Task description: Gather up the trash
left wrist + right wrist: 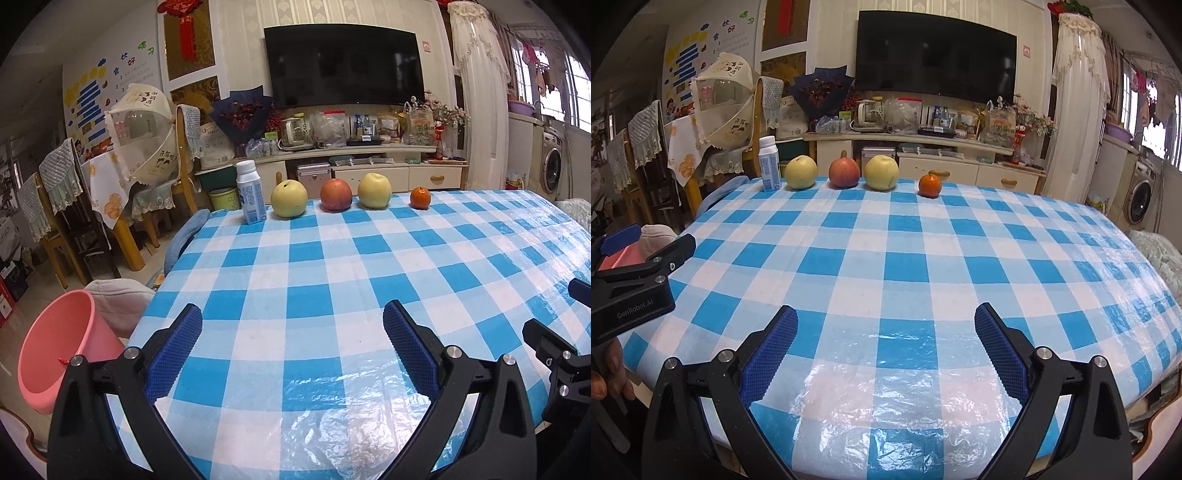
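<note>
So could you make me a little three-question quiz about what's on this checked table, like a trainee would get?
1. True or false: the left hand-held gripper is holding the milk bottle.
2. How many pieces of fruit stand in the row at the far edge of the table?
3. Which item is nearest the pink bin: A) tangerine, B) milk bottle, C) red apple?

Key
1. False; it is open and empty, as is the right hand-held gripper.
2. Four.
3. B.
</note>
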A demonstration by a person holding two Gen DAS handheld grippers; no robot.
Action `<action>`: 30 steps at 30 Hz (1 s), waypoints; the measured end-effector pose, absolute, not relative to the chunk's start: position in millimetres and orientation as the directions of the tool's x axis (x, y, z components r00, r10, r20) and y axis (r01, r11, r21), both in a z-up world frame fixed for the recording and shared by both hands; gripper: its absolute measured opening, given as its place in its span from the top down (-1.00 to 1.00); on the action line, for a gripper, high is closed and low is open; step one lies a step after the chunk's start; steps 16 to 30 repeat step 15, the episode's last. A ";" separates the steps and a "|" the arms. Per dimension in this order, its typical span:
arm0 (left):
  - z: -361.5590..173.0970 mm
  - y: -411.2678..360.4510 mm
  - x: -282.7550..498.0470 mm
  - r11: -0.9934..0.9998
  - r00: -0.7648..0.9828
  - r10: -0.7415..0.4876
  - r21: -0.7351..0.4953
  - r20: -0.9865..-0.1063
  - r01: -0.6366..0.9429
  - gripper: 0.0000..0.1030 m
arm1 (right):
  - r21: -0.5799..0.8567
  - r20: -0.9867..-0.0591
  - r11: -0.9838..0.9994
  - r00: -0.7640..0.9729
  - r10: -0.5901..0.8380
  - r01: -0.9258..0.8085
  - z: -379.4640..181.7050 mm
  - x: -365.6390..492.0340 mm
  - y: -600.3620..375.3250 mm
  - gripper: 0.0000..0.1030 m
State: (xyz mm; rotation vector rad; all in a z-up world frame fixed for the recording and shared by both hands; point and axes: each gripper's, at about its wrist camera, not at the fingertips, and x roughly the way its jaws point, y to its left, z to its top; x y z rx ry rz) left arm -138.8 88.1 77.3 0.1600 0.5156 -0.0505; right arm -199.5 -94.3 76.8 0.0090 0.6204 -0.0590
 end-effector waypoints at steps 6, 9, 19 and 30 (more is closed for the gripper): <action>61.2 69.7 -110.9 0.984 0.821 -0.007 0.143 -0.570 0.108 -0.92 | 0.036 -0.609 0.996 0.792 -0.043 0.082 72.9 -172.2 -112.4 -0.85; 51.2 60.5 -89.1 0.987 0.791 0.002 0.127 -0.612 0.096 -0.92 | 0.056 -0.644 0.992 0.763 -0.047 0.109 64.6 -149.3 -126.0 -0.85; 23.1 42.3 -46.1 0.994 0.723 0.029 0.099 -0.690 0.055 -0.92 | 0.029 -0.736 0.989 0.672 -0.076 0.144 32.9 -92.5 -145.5 -0.85; 23.1 42.3 -46.1 0.994 0.723 0.029 0.099 -0.690 0.055 -0.92 | 0.029 -0.736 0.989 0.672 -0.076 0.144 32.9 -92.5 -145.5 -0.85</action>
